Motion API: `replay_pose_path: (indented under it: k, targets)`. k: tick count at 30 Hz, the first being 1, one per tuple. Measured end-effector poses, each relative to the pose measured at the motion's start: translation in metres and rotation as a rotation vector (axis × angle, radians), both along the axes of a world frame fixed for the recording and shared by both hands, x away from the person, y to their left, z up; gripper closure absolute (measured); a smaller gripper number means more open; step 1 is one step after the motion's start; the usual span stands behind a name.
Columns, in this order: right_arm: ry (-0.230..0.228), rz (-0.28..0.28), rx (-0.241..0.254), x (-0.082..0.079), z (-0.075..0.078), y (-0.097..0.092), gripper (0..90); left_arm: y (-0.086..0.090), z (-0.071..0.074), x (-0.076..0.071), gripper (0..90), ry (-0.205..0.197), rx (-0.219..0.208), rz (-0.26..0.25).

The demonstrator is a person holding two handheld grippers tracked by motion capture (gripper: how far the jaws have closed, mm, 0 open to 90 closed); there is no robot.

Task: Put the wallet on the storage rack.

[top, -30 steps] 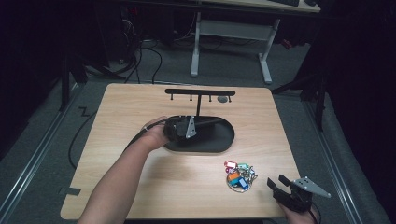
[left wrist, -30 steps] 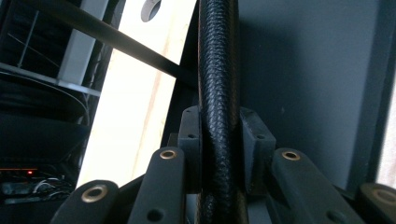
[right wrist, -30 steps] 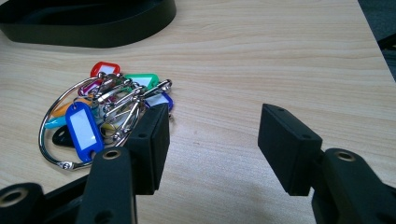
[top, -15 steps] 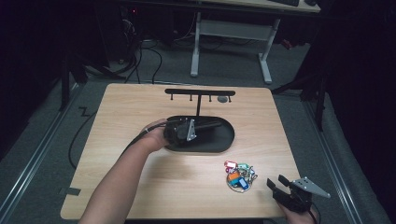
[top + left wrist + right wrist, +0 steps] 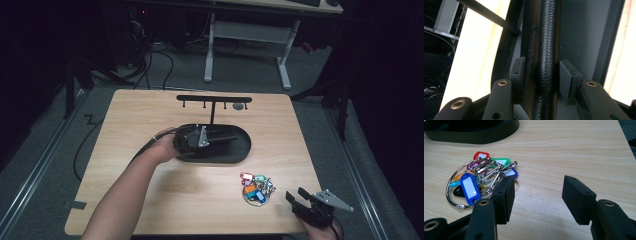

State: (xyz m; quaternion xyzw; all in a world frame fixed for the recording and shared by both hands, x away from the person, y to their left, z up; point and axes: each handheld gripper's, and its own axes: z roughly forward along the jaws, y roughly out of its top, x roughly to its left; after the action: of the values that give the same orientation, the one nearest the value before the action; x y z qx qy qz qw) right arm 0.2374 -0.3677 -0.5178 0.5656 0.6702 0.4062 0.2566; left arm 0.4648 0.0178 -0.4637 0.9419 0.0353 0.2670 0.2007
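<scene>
**Left claw loosening off the stand's post, right one parked by the keys**

Left claw (image 5: pixel 227 138) sits mid-frame in the high view, lying over the black oval base (image 5: pixel 240 152) of the key stand (image 5: pixel 214 99). Looking along its jaws in the left gripper view, the textured black post (image 5: pixel 547 52) runs straight up between the two pads (image 5: pixel 517 72). The jaws have just been opening, and there's a sliver of gap on each side now, so the post is between them but not pinched.

Right claw (image 5: pixel 300 201) is down in the lower right corner of the high view, at the counter (image 5: pixel 150 115) edge. Its jaws stand apart with nothing between them, just bare wood showing in the gap in the right gripper view.

Bunch of keys (image 5: pixel 480 181), with coloured tags on a big metal ring, lies on the counter just left of the right claw's left pad in that view, close but not touching as far as I can tell. In the high view the bunch (image 5: pixel 256 187) is lower right of the base, apart from it.
</scene>
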Motion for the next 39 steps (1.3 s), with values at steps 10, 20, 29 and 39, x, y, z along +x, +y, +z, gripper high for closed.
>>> replay_pose_path:
  k: [10, 20, 29, 39]
  targets:
    - [0.001, 0.001, 0.000, 0.000, 0.000, 0.001, 44.0, 0.004, 0.003, -0.006, 59.3, 0.047, -0.068, 0.013]
    - [-0.003, 0.003, -0.001, 0.000, 0.001, 0.002, 44.0, 0.011, 0.002, -0.013, 59.4, 0.059, -0.110, 0.035]
    - [-0.002, 0.010, -0.004, 0.001, 0.001, 0.003, 44.0, 0.022, 0.005, -0.032, 59.4, 0.050, -0.171, 0.047]
    - [-0.003, 0.024, -0.014, 0.002, 0.001, 0.006, 43.9, 0.034, 0.000, -0.054, 59.0, 0.075, -0.235, 0.091]
